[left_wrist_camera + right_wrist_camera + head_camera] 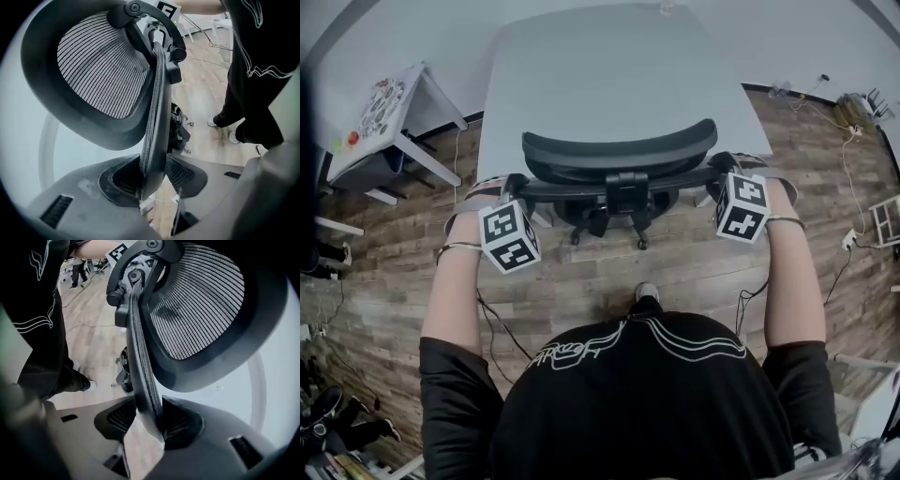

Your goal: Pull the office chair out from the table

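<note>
A wooden floor (581,281) filled the room, and a pale grey worktop (609,75) stood on it at the top of the head view. A person in a black shirt (647,403) stood facing the worktop with both bare forearms stretched forward. The office chair (609,202) stood between the person and the worktop, close against the worktop's near edge, its back turned to the person and its casters on the floor. Its mesh backrest (154,117) showed edge-on in both gripper views, with the curved mesh headrest (98,70) mounted above it on a black bracket.

The left tongs (154,180) were partly closed on the left side edge of the backrest, a pad pressed against each face of the frame. The right tongs (150,420) gripped the right side edge in the same way, jaws about halfway in, the frame clamped between the pads. A marker cube (508,236) rode on each of the tongs. A small white side table (403,112) stood well off to the left of the worktop, and a thin cable (497,328) lay on the floor near the person's left arm.
</note>
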Action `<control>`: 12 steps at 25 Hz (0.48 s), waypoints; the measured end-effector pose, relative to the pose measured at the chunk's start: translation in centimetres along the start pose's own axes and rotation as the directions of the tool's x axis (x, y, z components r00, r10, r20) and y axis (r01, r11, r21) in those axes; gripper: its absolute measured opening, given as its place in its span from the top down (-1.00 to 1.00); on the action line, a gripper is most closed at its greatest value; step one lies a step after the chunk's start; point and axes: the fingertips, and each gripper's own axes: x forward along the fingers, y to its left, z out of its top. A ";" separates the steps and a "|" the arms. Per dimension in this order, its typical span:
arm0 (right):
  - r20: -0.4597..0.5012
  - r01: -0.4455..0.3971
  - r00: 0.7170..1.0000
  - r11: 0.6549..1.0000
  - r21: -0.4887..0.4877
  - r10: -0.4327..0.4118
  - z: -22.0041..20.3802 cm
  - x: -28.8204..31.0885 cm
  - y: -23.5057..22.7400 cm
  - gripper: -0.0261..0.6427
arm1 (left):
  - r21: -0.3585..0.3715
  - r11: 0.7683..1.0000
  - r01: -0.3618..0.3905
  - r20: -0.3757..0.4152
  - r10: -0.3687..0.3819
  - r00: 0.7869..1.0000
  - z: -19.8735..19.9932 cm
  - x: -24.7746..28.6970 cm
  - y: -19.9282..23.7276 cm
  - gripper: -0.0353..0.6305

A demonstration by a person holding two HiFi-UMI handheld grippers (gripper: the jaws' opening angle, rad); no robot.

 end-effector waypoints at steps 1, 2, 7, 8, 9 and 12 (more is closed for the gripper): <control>-0.008 0.004 1.000 1.000 0.008 -0.004 0.0 0.1 0.0 0.35 | -0.004 1.000 0.001 -0.001 -0.001 1.000 0.1 0.1 0.1 0.40; -0.017 0.008 1.000 1.000 0.014 -0.008 -0.1 0.1 -0.1 0.35 | -0.005 1.000 0.001 -0.002 -0.001 1.000 0.1 0.2 0.2 0.40; -0.056 0.022 0.998 0.999 0.046 -0.019 -0.3 0.1 0.4 0.34 | -0.003 1.000 0.003 -0.018 -0.003 1.000 -0.2 0.3 -0.4 0.40; -0.065 0.020 0.998 0.998 0.051 -0.017 -0.3 0.1 0.5 0.34 | -0.002 1.000 0.007 -0.022 -0.007 1.000 -0.2 0.2 -0.4 0.40; -0.074 0.017 0.997 0.998 0.056 -0.013 -0.4 -0.1 0.5 0.34 | -0.001 1.000 0.010 -0.023 -0.010 1.000 -0.2 0.1 -0.3 0.40; -0.096 0.012 0.995 0.998 0.068 -0.005 -0.4 -0.5 0.6 0.33 | -0.001 1.000 0.017 -0.014 -0.017 1.000 -0.1 -0.3 -0.2 0.40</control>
